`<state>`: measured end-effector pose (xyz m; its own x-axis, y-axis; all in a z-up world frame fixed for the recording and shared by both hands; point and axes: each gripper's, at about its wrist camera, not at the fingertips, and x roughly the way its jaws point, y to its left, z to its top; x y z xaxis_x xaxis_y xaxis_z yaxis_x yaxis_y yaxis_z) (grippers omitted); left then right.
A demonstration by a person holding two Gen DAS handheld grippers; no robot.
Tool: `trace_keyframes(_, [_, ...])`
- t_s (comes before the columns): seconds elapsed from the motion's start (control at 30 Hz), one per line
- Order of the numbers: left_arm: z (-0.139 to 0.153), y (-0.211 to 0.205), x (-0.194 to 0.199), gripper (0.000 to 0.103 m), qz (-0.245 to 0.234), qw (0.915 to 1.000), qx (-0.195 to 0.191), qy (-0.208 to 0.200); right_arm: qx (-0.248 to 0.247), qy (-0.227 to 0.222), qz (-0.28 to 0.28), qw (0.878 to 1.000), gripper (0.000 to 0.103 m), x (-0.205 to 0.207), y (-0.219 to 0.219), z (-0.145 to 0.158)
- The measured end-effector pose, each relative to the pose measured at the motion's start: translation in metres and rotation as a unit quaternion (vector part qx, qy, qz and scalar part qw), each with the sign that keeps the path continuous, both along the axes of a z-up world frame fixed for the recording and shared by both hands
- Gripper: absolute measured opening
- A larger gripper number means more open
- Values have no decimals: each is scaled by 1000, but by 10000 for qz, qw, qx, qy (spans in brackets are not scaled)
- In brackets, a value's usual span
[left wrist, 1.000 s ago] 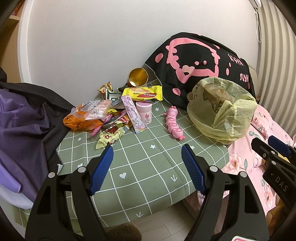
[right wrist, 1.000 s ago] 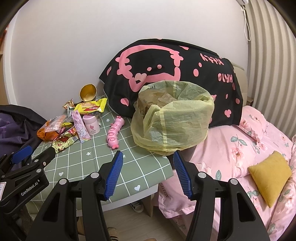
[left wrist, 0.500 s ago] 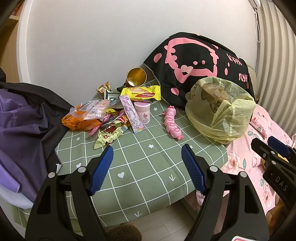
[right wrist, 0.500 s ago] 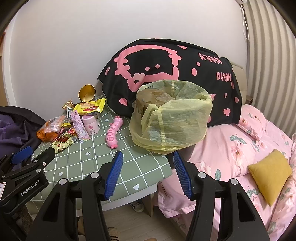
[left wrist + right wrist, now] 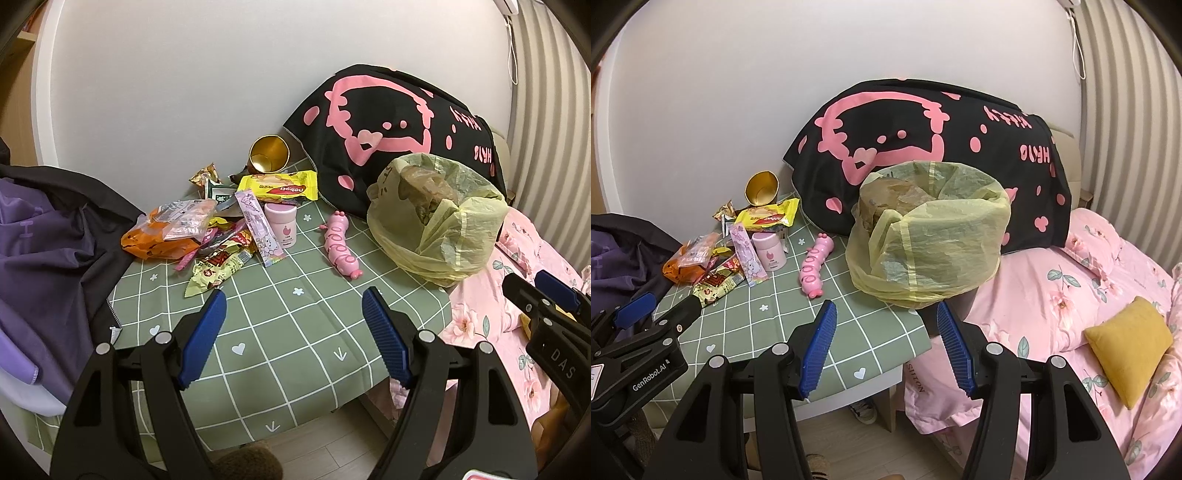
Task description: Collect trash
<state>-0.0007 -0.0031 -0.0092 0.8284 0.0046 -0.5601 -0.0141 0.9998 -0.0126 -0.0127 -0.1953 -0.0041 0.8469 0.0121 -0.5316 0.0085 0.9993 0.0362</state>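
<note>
Crinkled foil snack wrappers [image 5: 221, 258] lie heaped beside a translucent yellow plastic trash bag [image 5: 931, 251] on the green-checked bench [image 5: 295, 332]; left claw [image 5: 293, 332] and right claw [image 5: 884, 347] both released, empty.

On the green checked worktop [image 5: 295, 332], crinkled snack wrappers [image 5: 221, 236] lie left, the yellow plastic trash bag [image 5: 436, 221] right, a pink caterpillar toy [image 5: 341, 245] between.

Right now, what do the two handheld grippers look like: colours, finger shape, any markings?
Both are black plastic with silver pivot screws. The left gripper and right gripper each have two angled fingers faced with blue ribbed pads. Seen from the side, the left gripper's body reads "GenRobot.AI" in white, and the right gripper's reads "DAS". No cables, hands or sleeves are visible.
</note>
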Motion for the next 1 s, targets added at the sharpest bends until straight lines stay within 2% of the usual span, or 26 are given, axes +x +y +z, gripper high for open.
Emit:
trace_keyframes(0.73, [2, -5, 2, 72, -19, 10000, -55, 13, -42, 31, -22, 10000, 54, 4, 0, -3])
trace_keyframes(0.87, [4, 1, 18, 72, -45, 9998, -152, 87, -155, 18, -2, 9999, 54, 13, -8, 0])
trace_keyframes(1.0, [3, 23, 48, 72, 10, 9996, -119, 252, -263, 153, 62, 9995, 54, 41, -2, -7])
